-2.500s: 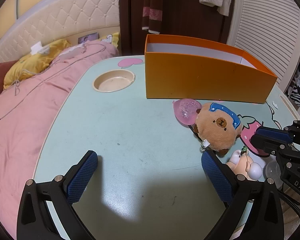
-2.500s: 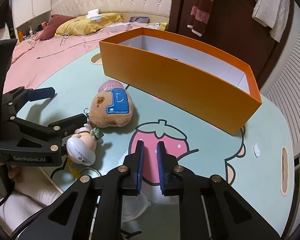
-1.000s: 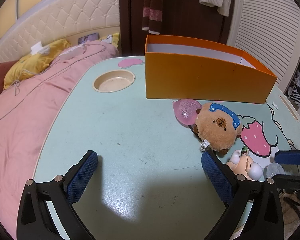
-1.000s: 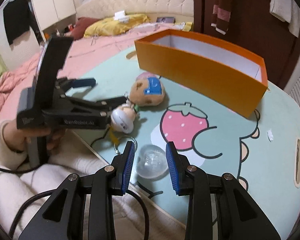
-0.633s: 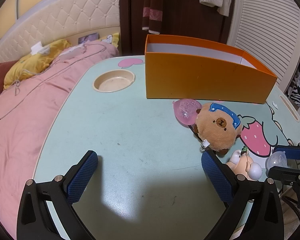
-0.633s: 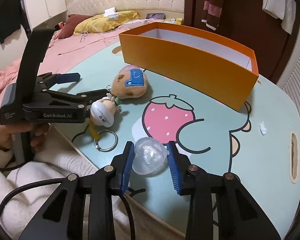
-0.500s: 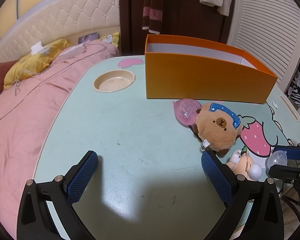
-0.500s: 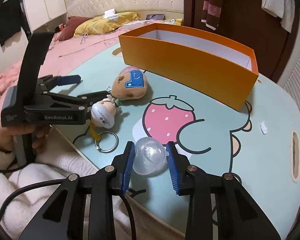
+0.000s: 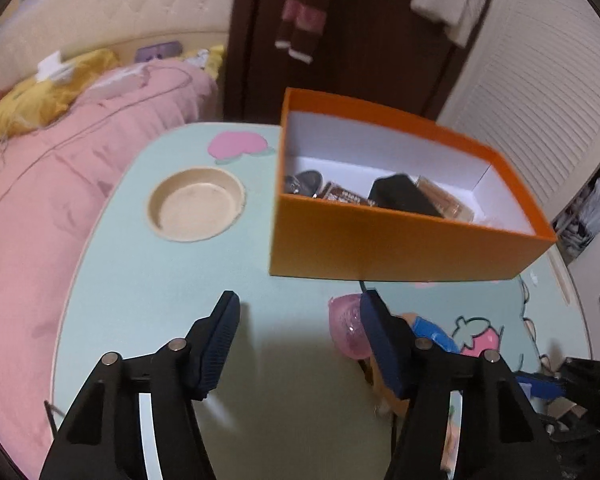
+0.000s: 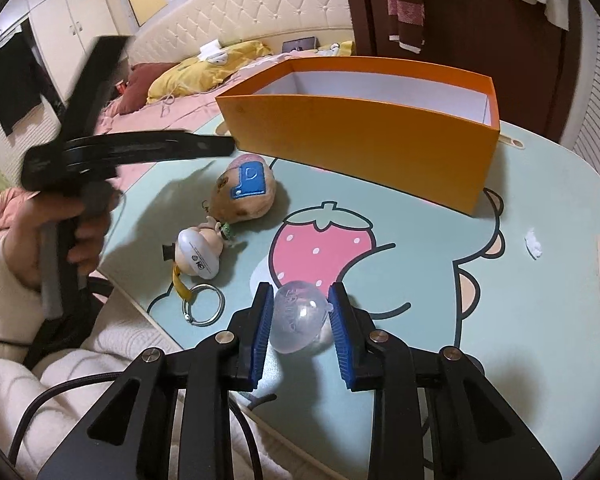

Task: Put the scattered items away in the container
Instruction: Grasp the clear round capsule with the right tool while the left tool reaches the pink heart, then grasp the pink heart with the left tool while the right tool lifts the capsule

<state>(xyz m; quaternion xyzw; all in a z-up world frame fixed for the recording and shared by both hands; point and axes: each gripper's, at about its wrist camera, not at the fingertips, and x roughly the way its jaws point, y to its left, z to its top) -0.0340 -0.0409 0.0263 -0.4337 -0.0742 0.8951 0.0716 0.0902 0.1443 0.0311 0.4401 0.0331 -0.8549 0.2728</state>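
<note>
- We see the right gripper [image 10: 300,320] nearest the right wrist camera, its blue pads clamped on a clear capsule [image 10: 299,317], held just above the table [image 10: 520,280] near its front edge.
- Using the orange box [image 10: 364,152] as landmark: the capsule is well in front of its long near wall, over the lower end of the strawberry print [image 10: 320,246].
- Keyring [image 10: 202,305] lies at the table's front edge, far in front of the box and left of the capsule, joined by a yellow strap to a white figure [image 10: 198,255].
- Bear plush [image 10: 246,192] with a blue patch lies just in front of the box's left corner, beyond the white figure and almost touching it.
- Pink capsule [image 9: 348,326] lies in front of the box's near wall, partly hidden behind the right finger in the left view.
- Left gripper [image 9: 300,340] is empty, fingers wide apart, hovering over the table in front of the box's left end; blurred in the right view.
- Box stands open on the table, dark and brown items [image 9: 400,196] lying inside on its floor; we cannot tell what they are.
- Round recess [image 9: 196,204] is sunk in the table left of the box.
- Pink bedding [image 9: 40,152] lies beyond the table, left of the box.
</note>
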